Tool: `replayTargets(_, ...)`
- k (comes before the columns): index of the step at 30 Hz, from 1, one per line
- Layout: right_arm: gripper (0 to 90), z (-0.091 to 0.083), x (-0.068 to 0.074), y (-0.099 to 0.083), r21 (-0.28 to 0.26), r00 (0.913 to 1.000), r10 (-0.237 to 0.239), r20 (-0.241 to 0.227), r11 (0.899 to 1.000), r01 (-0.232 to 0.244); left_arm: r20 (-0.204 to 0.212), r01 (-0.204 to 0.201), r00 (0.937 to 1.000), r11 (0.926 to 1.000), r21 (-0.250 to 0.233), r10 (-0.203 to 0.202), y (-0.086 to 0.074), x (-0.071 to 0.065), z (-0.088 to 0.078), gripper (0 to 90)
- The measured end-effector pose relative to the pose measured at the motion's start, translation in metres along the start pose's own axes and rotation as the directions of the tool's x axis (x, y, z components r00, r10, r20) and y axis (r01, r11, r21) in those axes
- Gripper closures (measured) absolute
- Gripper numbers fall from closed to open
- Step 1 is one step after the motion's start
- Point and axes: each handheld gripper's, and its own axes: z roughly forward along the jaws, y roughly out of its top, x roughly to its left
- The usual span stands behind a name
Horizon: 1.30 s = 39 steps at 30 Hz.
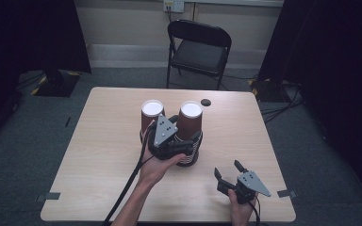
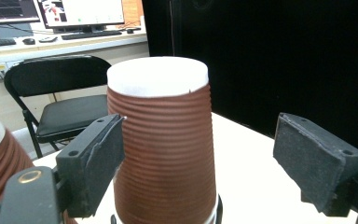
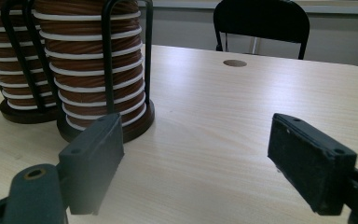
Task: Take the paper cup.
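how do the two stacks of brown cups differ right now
The right cup stack has the left gripper around its top cup, one pad touching and the other apart; the left cup stack has no jaws around it. The right cup stack stands nearer the person and the right gripper; the left cup stack stands a little farther back. Both are ribbed brown cups, upside down, in black wire holders.

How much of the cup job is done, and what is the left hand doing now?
Done: two stacks of upside-down brown ribbed paper cups stand in black wire holders. In hand: the left gripper has its fingers around the right stack's top cup, one side apart. Left: unclear. The right gripper waits open.
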Motion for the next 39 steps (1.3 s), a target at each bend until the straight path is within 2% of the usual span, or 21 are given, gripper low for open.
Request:
replayTargets(6, 17.5, 0.0, 0.0, 0.0, 0.0, 1.0, -0.001, -0.001, 1.0, 0.001, -0.027, 0.003, 0.9996, 1.0, 0.006, -0.003, 0.005, 0.003, 0.009, 16.5)
replayTargets(13, 17.5, 0.0, 0.0, 0.0, -0.001, 1.0, -0.005, -0.003, 1.0, 0.005, -0.058, -0.017, 0.9981, 0.9993, 0.034, 0.018, 0.008, 0.005, 0.02, 16.5)
replayTargets(17, 17.5, 0.0, 0.0, 0.0, 0.002, 1.0, -0.005, -0.006, 1.0, 0.005, -0.073, -0.003, 0.9973, 0.999, 0.044, 0.006, 0.01, 0.006, 0.027, 16.0)
replayTargets(18, 17.5, 0.0, 0.0, 0.0, 0.002, 1.0, -0.005, -0.006, 1.0, 0.005, -0.07, -0.012, 0.9974, 0.9991, 0.041, 0.015, 0.011, 0.006, 0.028, 16.0)
replayTargets(23, 17.6, 0.0, 0.0, 0.0, 0.002, 0.9999, -0.007, -0.008, 1.0, 0.007, -0.083, -0.009, 0.9965, 0.9984, 0.055, 0.013, 0.014, 0.01, 0.035, 17.8)
replayTargets(25, 17.6, 0.0, 0.0, 0.0, 0.002, 0.9999, -0.009, -0.008, 1.0, 0.009, -0.083, -0.012, 0.9964, 0.9971, 0.075, 0.018, 0.016, 0.01, 0.038, 19.5)
replayTargets(27, 17.6, 0.0, 0.0, 0.0, 0.002, 0.9999, -0.008, -0.008, 1.0, 0.008, -0.084, -0.006, 0.9963, 0.9967, 0.081, 0.013, 0.018, 0.009, 0.04, 17.1)
replayTargets(32, 17.6, 0.0, 0.001, 0.0, 0.002, 0.9999, -0.008, -0.008, 1.0, 0.008, -0.091, -0.023, 0.9953, 0.9938, 0.109, 0.033, 0.02, 0.009, 0.047, 15.8)
replayTargets(35, 17.6, 0.0, 0.0, 0.0, 0.0, 1.0, -0.006, -0.008, 1.0, 0.006, -0.102, -0.015, 0.9945, 0.9928, 0.119, 0.027, 0.02, 0.009, 0.05, 15.8)
replayTargets(39, 17.7, 0.0, 0.0, 0.0, -0.002, 1.0, -0.005, -0.007, 1.0, 0.005, -0.1, -0.02, 0.9944, 0.9895, 0.143, 0.035, 0.02, 0.011, 0.054, 18.4)
